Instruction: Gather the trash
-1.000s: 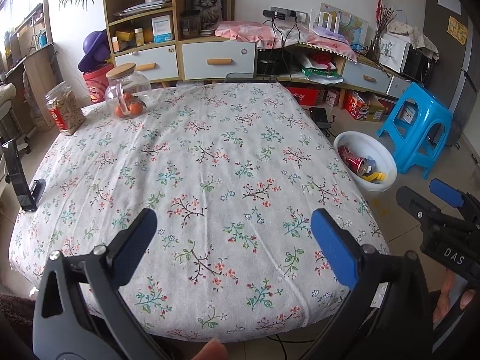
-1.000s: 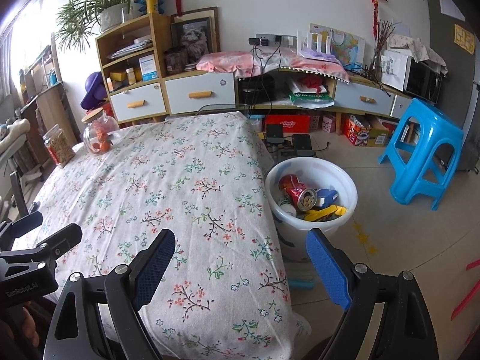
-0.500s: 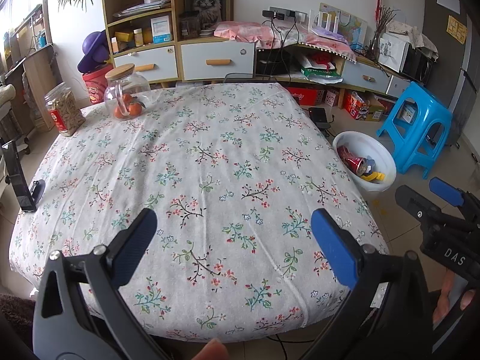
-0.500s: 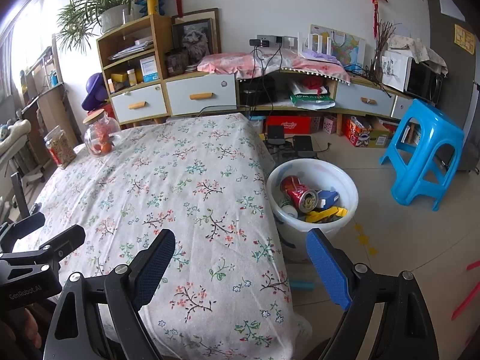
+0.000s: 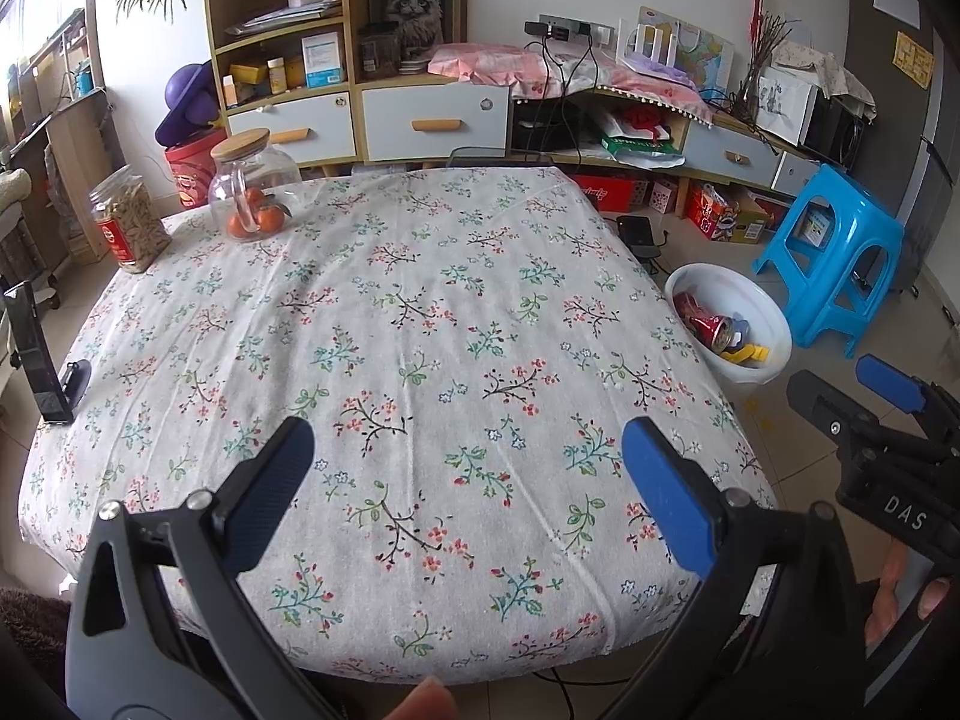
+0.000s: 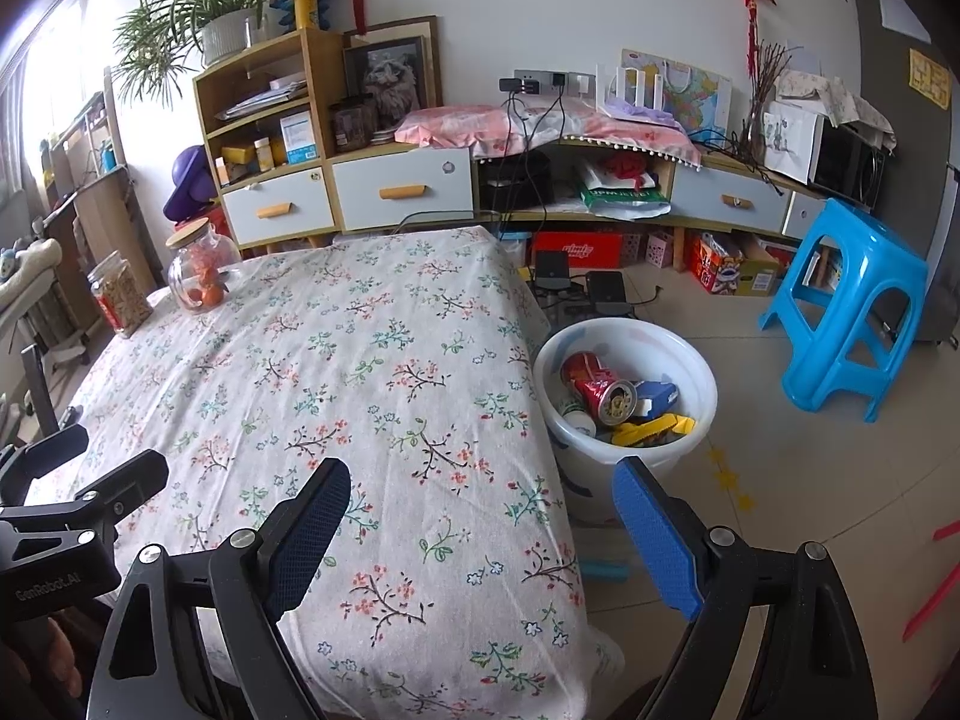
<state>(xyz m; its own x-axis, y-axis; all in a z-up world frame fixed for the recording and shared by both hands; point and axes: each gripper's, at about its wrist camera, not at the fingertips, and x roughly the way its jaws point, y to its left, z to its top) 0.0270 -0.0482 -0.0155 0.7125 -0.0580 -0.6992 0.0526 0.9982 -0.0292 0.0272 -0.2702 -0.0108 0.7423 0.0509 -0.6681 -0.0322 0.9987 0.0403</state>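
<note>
A white bin (image 6: 627, 354) stands on the floor right of the table; it also shows in the left wrist view (image 5: 774, 324). In it lie a red can (image 6: 603, 397), a blue packet (image 6: 657, 393) and yellow scraps (image 6: 651, 429). The table with a floral cloth (image 5: 420, 330) carries no loose trash that I can see. My left gripper (image 5: 465, 480) is open and empty above the table's near edge. My right gripper (image 6: 480, 525) is open and empty over the table's near right corner, short of the bin.
A glass jar of oranges (image 5: 252, 189) and a jar of snacks (image 5: 129, 228) stand at the table's far left. A black phone stand (image 5: 39, 354) is at the left edge. A blue stool (image 6: 852, 300) stands right of the bin. Cabinets line the back wall.
Both grippers stay open and nearly still; the views have shifted only slightly.
</note>
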